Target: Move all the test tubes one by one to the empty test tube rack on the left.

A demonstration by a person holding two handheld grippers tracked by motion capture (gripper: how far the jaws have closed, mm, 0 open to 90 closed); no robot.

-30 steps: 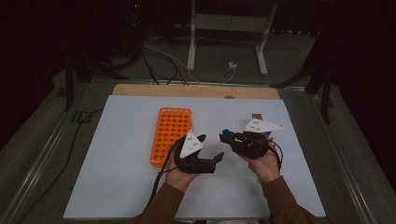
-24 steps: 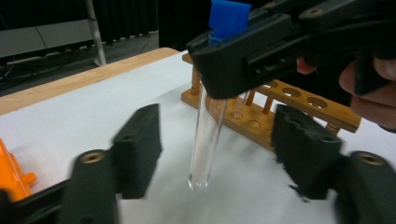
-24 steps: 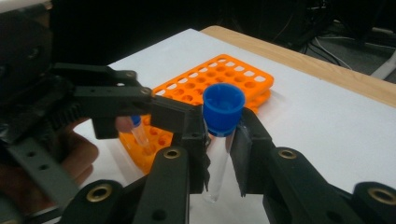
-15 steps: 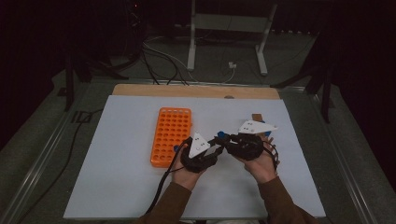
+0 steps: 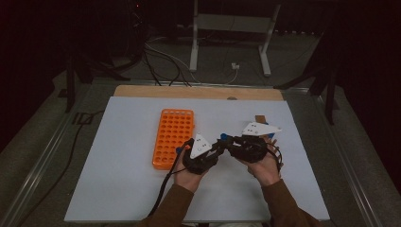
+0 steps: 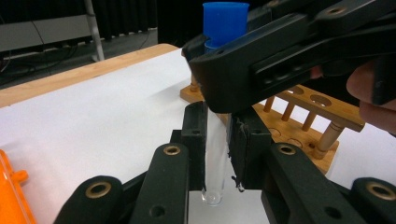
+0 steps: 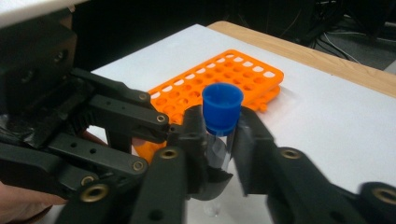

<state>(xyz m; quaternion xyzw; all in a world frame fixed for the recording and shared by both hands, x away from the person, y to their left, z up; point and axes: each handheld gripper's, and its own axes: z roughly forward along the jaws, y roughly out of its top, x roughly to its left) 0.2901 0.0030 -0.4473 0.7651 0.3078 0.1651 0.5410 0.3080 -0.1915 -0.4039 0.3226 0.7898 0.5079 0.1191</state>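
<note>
A clear test tube [image 6: 215, 154] with a blue cap [image 7: 222, 108] stands upright between the two grippers over the white sheet. My left gripper [image 6: 217, 135] has just closed its jaws and is shut on the tube's lower part. My right gripper [image 7: 219, 140] straddles the tube just under the cap. Its jaws have just been opening, and a thin gap shows at one pad. In the high view the left gripper [image 5: 218, 146] and right gripper [image 5: 228, 142] meet tip to tip, with the cap [image 5: 222, 137] between them.
An orange tube rack [image 5: 172, 137] with several empty holes lies flat to the left of the hands. A wooden tube rack [image 6: 303, 100] stands behind the right hand. The white sheet [image 5: 118, 179] covers the table, and a wooden strip [image 5: 198, 91] runs along its far edge.
The left gripper has swung right to meet the right gripper and has closed on the tube's lower end. The right hand has stayed where it was.
</note>
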